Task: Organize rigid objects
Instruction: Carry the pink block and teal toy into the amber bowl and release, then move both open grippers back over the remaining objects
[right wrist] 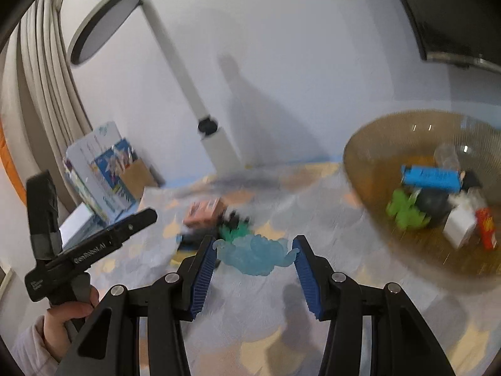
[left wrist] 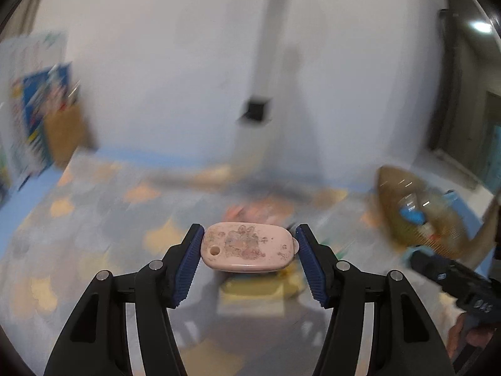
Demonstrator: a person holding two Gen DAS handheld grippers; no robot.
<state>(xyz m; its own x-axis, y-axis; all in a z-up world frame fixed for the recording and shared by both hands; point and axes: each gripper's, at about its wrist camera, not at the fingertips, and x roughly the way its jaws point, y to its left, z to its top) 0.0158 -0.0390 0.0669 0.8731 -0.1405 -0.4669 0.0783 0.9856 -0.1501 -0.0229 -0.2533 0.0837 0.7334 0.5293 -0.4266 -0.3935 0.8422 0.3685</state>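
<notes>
My left gripper is shut on a flat pink plastic tag with a small hole and worn print, held above the patterned mat. My right gripper is shut on a translucent light-blue toy figure, also lifted off the mat. A brown ribbed bowl stands at the right of the right wrist view and holds several toys, among them a blue block and a green figure. The bowl also shows blurred at the right in the left wrist view.
A pink box, a green toy and dark pieces lie on the mat ahead. Picture books and a cardboard box lean at the left wall. A white floor lamp post stands against the wall. The left hand-held gripper shows at left.
</notes>
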